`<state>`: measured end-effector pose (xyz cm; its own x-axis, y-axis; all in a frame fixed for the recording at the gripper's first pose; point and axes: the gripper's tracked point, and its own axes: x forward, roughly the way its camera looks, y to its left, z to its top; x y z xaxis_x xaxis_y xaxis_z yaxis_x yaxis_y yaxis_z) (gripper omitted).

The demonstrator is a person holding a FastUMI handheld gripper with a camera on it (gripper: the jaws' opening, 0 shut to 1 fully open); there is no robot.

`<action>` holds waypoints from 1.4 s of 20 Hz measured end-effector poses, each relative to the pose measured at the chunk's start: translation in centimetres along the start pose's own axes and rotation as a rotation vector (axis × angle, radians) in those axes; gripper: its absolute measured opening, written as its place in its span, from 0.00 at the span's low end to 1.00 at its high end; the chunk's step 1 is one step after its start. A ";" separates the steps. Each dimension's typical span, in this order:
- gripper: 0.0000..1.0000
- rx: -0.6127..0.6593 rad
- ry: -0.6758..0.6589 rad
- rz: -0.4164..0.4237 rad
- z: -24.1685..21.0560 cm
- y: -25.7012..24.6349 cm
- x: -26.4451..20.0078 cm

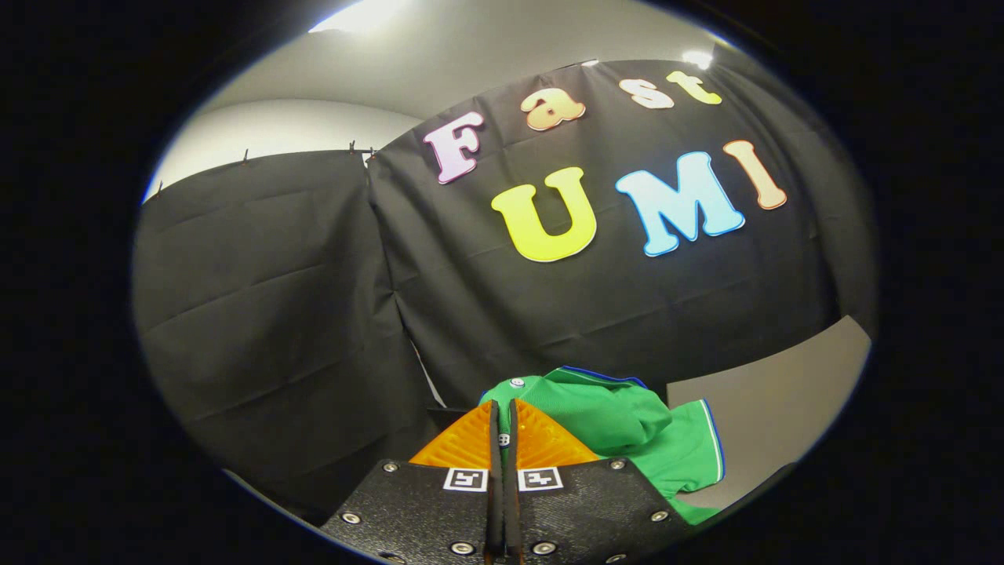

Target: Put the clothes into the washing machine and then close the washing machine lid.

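Observation:
A green polo shirt with blue and white trim bunches up just ahead of my fingers and to their right. My gripper is shut on it: both fingers press together with only a thin strip of green fabric and a small button showing in the slit between them. The shirt's collar and a second button rise just above the fingertips, and a sleeve hangs off to the right of the gripper's body.
The black cloth wall of the booth stands close ahead, with a seam where two panels meet. A plain grey surface lies beyond the shirt to the right.

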<state>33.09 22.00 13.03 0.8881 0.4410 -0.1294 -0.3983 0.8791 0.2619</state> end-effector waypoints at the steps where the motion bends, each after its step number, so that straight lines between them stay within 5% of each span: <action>1: 0.00 -0.002 0.005 0.009 -0.4 0.9 0.4; 14: 0.00 -0.019 0.102 0.055 -7.9 7.7 5.9; 28: 0.00 -0.067 0.199 -0.059 -17.3 6.6 10.5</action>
<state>35.86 35.59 -3.10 0.8504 0.4096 -0.3302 -0.3672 0.9115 0.1852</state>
